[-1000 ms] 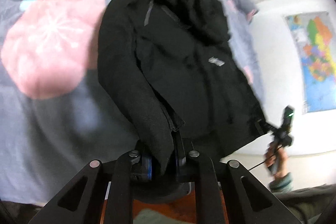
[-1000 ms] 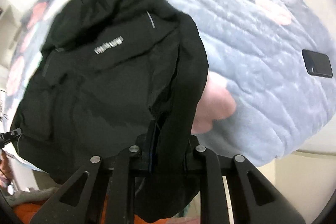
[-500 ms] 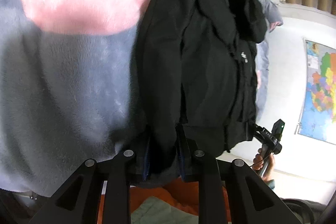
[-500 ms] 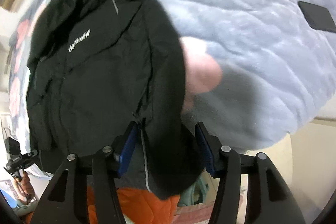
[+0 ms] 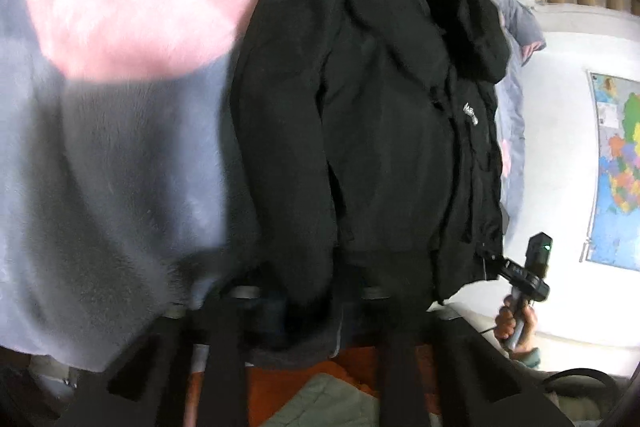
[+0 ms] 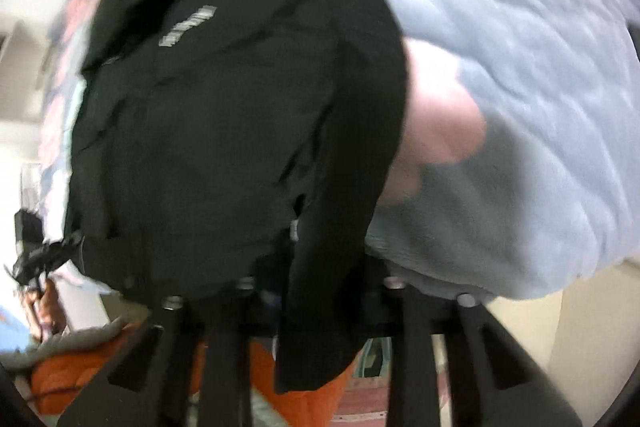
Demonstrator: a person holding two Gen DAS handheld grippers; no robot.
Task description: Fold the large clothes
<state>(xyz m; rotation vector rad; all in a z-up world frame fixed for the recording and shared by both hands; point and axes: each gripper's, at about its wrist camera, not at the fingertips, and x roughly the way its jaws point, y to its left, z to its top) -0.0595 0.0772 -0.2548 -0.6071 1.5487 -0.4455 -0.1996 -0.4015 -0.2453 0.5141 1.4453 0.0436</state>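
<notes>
The left tongs [image 5: 308,301] and the right tongs [image 6: 320,291] each pinched a hanging sleeve cuff at the near edge of the bed [image 6: 520,107]. The black jacket [image 5: 384,131] lay lengthwise away from both, hood farthest.

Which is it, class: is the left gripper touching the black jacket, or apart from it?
Touching. In the left wrist view, the left gripper has the black jacket's sleeve hanging between its fingers, with cloth covering the gap.
</notes>
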